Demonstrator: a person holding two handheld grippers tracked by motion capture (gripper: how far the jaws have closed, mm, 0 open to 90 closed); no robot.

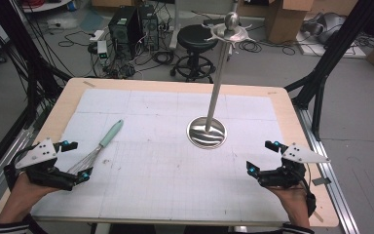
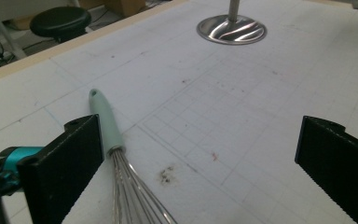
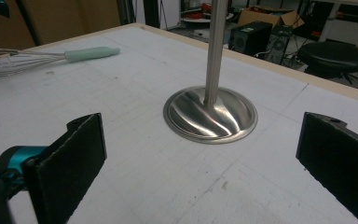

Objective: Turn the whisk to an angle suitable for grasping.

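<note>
Jaws standing wide and empty on both: left gripper (image 1: 73, 161) is hovering at the whisk (image 1: 100, 146), which is lying flat on the tabletop (image 1: 175, 165) at its left; right gripper (image 1: 263, 157) is idling near the stand (image 1: 207, 131). Whisk is looking light with springy, slippery wires, so I'd take the stiff mint handle (image 2: 105, 121).

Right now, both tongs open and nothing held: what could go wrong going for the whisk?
1. The left tongs sit over the whisk's wire end; closing there could squash or slip off the wires rather than hold the mint handle.
2. The stand is tall on a small round base; a swung whisk or the right tongs could tip it.
</note>
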